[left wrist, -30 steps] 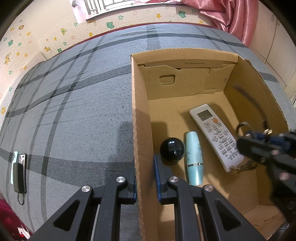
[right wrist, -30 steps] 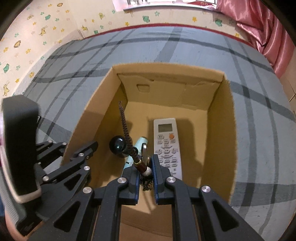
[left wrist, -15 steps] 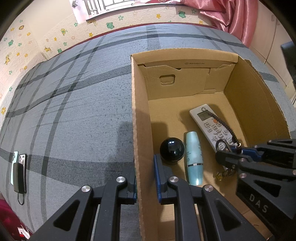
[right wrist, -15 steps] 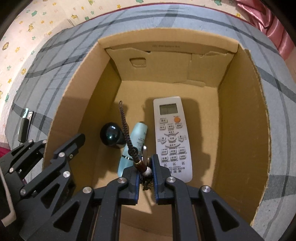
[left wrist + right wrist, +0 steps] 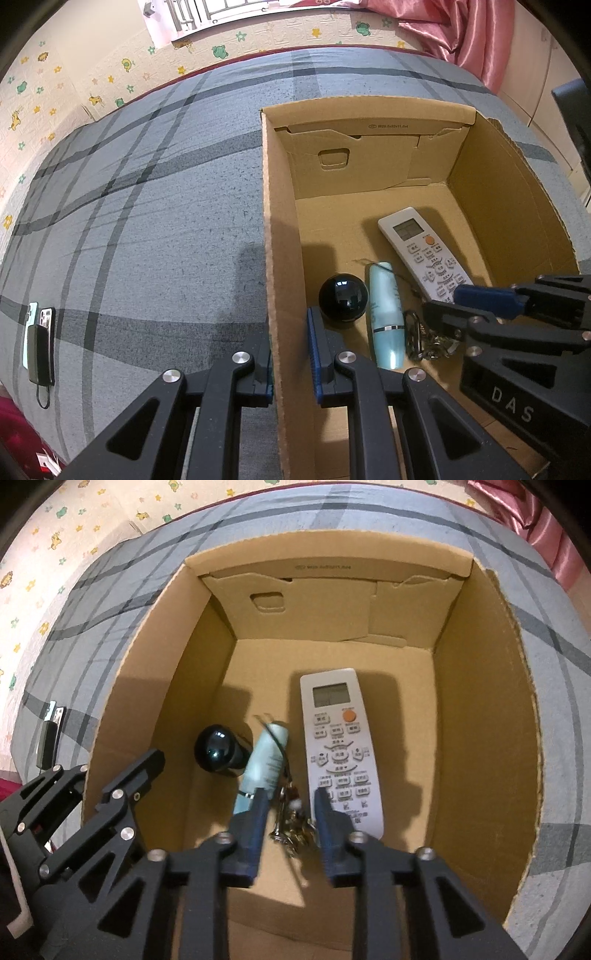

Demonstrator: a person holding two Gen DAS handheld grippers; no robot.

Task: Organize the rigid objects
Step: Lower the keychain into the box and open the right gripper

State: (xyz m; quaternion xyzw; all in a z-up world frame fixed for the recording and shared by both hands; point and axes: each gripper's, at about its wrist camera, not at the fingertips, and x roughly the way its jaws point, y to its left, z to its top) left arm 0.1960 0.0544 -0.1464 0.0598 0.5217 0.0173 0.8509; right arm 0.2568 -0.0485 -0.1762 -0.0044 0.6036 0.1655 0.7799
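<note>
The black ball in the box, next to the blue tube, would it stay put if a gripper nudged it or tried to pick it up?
The black ball looks round and glossy, so it would probably roll when nudged and could slip from the pads. The blue tube beside it and the box wall would likely stop it.

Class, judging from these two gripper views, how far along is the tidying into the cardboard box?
Done: remote, teal tube and black ball lie in the box. In hand: right gripper is opening over the keys; left gripper clamps the box wall. Left: phones remain on the bed.
</note>
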